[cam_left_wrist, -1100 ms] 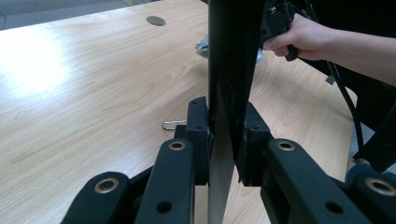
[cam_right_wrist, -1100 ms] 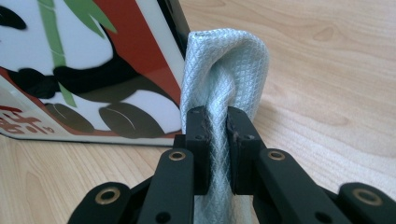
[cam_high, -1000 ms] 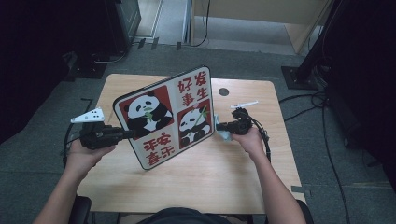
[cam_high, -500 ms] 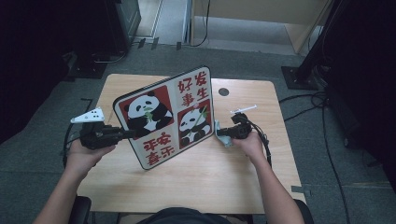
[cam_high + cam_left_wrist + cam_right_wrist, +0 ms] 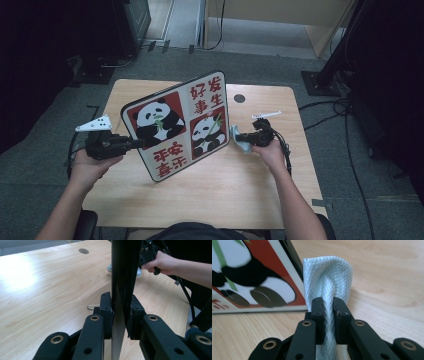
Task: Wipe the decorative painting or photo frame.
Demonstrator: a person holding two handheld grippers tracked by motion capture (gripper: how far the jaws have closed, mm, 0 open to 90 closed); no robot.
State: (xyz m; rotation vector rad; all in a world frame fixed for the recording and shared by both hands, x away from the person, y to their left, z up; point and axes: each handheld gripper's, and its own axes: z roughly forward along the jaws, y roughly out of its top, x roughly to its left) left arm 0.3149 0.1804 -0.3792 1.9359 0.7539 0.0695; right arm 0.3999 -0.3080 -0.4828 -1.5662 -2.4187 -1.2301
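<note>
On the desk (image 5: 235, 190), left claw (image 5: 136, 144) clamps the upright panda board (image 5: 177, 125); right claw (image 5: 239, 138), pinching a cloth (image 5: 327, 280), seems poised beside its edge, wiping apparently not yet done.

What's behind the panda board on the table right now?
Behind the panda board, the left gripper view shows bare table, a paper clip and the cable hole. From the high view, the board covers the table strip directly behind it.
</note>
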